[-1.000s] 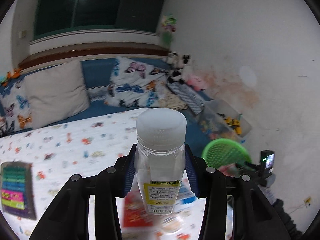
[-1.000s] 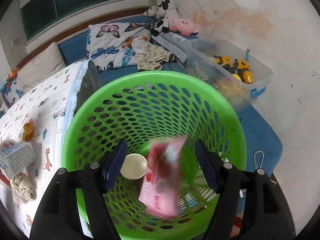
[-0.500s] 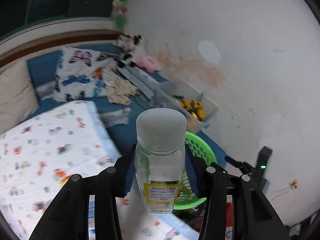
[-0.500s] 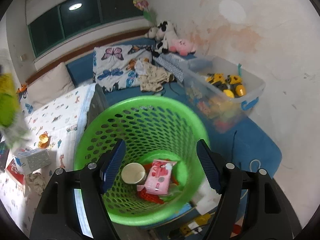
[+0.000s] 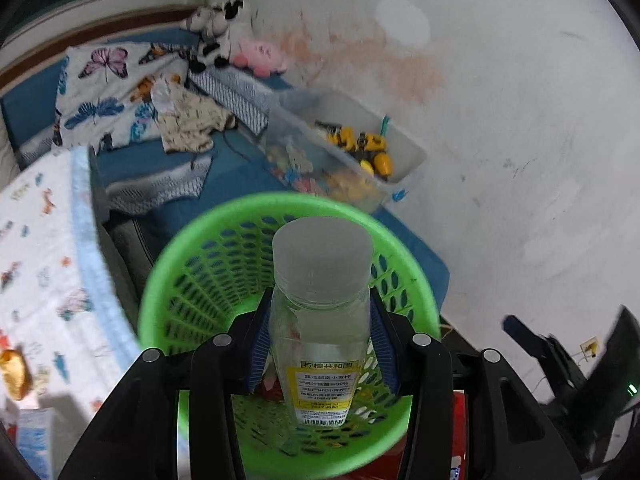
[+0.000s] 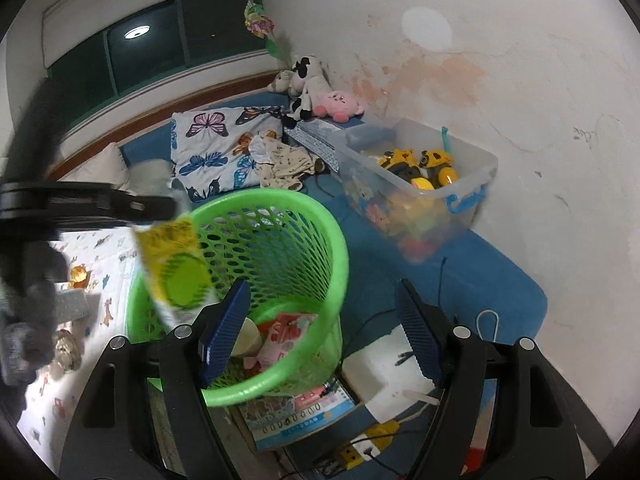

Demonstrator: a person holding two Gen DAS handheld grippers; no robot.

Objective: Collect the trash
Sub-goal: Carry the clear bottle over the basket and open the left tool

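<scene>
Left gripper (image 5: 320,344) clamped on clear bottle (image 5: 320,320), blue pads pinching its sides below the wide white cap, yellow label toward the camera. Bottle held upright over green basket (image 5: 168,280), cap roughly above the middle of the opening; seen from the right wrist view as a blurred yellow-labelled shape (image 6: 176,272) at the basket's left rim (image 6: 280,200). Right gripper (image 6: 320,332) spread wide and empty, hanging over the near right side of the same basket. Pink packet (image 6: 288,336) and pale cup (image 6: 248,336) already lying at the bottom. Step in hand, by judgement: dropping the bottle in. Best done by keeping the bottle centred over the opening rather than the left rim, lowering a little so the fall is short, then parting the pads cleanly without twisting, so the bottle slips straight down and not onto the edge. Worth keeping the right gripper off the rim, so nothing tips the light basket. Beyond the basket: clear toy bin (image 5: 408,152) with yellow trucks along the stained wall on the right, butterfly pillow (image 5: 96,96) and plush toys (image 5: 224,36) far off, printed bed sheet (image 5: 36,264) to the left.
</scene>
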